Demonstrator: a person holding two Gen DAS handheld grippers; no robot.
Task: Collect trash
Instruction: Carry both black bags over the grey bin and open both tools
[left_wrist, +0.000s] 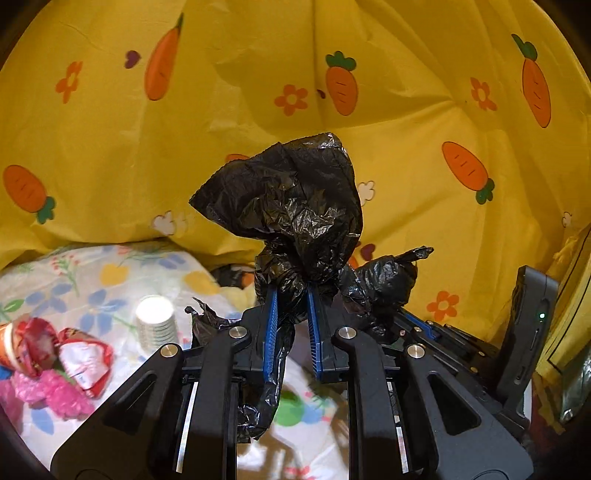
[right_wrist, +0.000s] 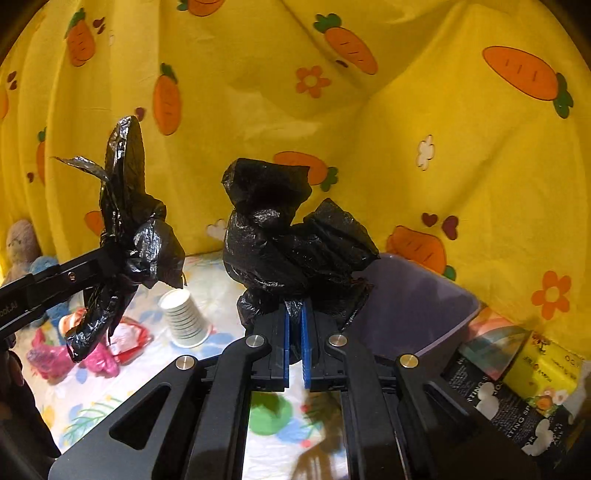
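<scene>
On the left, you had the left gripper (left_wrist: 291, 295) clamped on a bunched edge of the black trash bag (left_wrist: 291, 206), blue pads pinching the film with a loose tail hanging below the fingers. To open that bag well, your best move looked like drawing the two hands apart evenly and keeping both pinches near the rim, since thin film like this could slip or tear if one side took all the pull. Below and left, the trash waited on the floral tablecloth (left_wrist: 92, 280): crumpled red and white wrappers (left_wrist: 83, 360), pink wrappers (left_wrist: 55, 397) beside them, and a stack of paper cups (left_wrist: 157, 325) standing just to their right.

Moving right, your right gripper (right_wrist: 294, 314) was pinched tight on another bunch of the same bag, jaws nearly together with the film squeezed between them. The bag itself looked glossy, crinkled and limp, gathered into lumps above each grip, held up in the air in front of the yellow carrot-print sheet (right_wrist: 406, 147). Its mouth did not look open yet.
</scene>
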